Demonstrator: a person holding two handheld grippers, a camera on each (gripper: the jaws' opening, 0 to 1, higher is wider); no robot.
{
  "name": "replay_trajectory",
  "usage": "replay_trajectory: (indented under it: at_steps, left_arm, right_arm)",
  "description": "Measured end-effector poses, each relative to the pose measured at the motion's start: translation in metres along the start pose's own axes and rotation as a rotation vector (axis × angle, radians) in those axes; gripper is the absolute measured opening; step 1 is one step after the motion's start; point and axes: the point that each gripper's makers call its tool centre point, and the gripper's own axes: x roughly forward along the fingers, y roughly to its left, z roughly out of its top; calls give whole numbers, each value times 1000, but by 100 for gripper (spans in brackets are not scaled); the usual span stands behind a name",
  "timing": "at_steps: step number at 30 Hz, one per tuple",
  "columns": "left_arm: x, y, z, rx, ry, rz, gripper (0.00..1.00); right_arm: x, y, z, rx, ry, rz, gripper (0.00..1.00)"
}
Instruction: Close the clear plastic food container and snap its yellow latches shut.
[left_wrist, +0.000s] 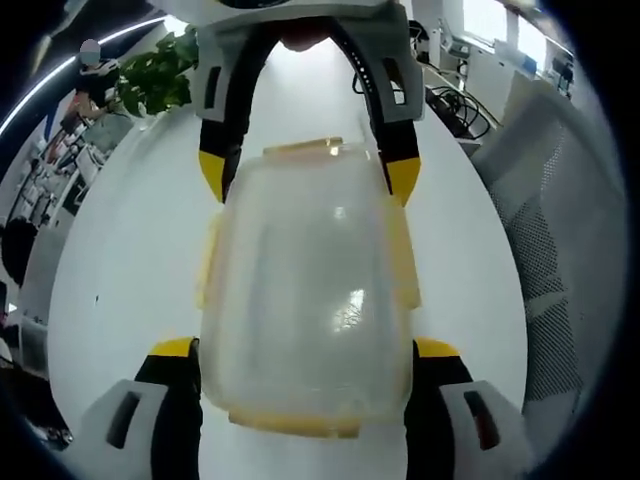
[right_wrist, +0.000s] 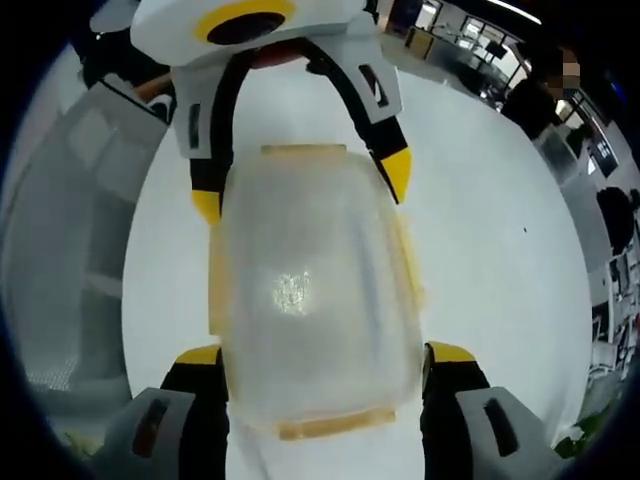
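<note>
While two grippers are flanking it from opposite ends, the clear plastic food container (left_wrist: 305, 310) is sitting lid-down-or-closed on a white table (left_wrist: 130, 250).

In the left gripper view, the left gripper (left_wrist: 305, 350) is spreading its yellow-tipped jaws to either side of the container's near end, apparently touching its walls, though whether it is truly clamping cannot be told; the right gripper (left_wrist: 305, 175) is reaching in from the far end the same way. Yellow latches (left_wrist: 300, 148) are showing along the container's edges. In the right gripper view, the right gripper (right_wrist: 325, 355) is bracketing the container (right_wrist: 310, 290), with the left gripper (right_wrist: 300, 185) opposite. A green plant (left_wrist: 155, 70) is standing at the table's far edge.
</note>
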Motion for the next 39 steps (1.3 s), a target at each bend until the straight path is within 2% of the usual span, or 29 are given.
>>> replay_trajectory:
  at_steps: [21, 39]
  left_arm:
    - [-20, -7, -42, -1, 1, -1, 85]
    - [-21, -4, -46, -17, -1, 4, 85]
  right_arm:
    - [19, 14, 43, -5, 3, 14, 81]
    - [21, 11, 47, -14, -1, 24, 81]
